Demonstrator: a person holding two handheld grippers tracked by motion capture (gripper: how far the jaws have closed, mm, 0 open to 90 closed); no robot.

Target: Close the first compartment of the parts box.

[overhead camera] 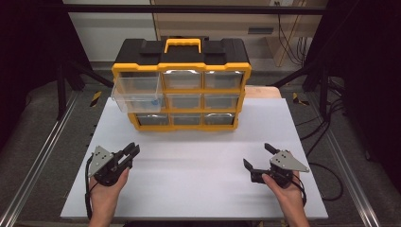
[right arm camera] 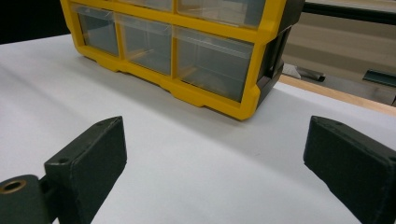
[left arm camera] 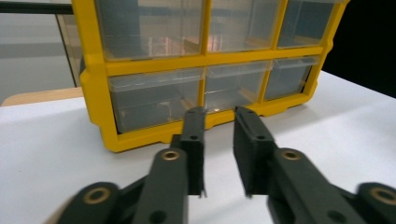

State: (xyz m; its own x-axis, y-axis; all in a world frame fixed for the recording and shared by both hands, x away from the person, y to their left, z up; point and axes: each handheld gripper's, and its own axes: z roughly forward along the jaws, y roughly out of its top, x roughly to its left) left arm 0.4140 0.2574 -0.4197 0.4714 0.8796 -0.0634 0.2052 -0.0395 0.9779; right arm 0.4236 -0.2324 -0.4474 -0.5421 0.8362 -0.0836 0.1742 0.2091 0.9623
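Yellow and black drawer cabinet standing upright at upper centre of the high view, on the far part of the white surface, carry handle on top. Nine clear drawers in three rows; upper-left drawer pulled well out, something small and blue inside, too small to tell what. Left gripper at lower left, resting on the surface, jaws nearly together with a narrow gap, holding nothing. Right gripper at lower right, jaws spread wide, also empty. Both well apart from the cabinet. Probably stiff, hard plastic throughout, fairly light while mostly empty, smooth and likely slippery on the clear fronts. Best hold for a drawer judged to be its front lip; for the whole cabinet, the top handle. Thin clear walls likely to flex or crack under a hard pinch.
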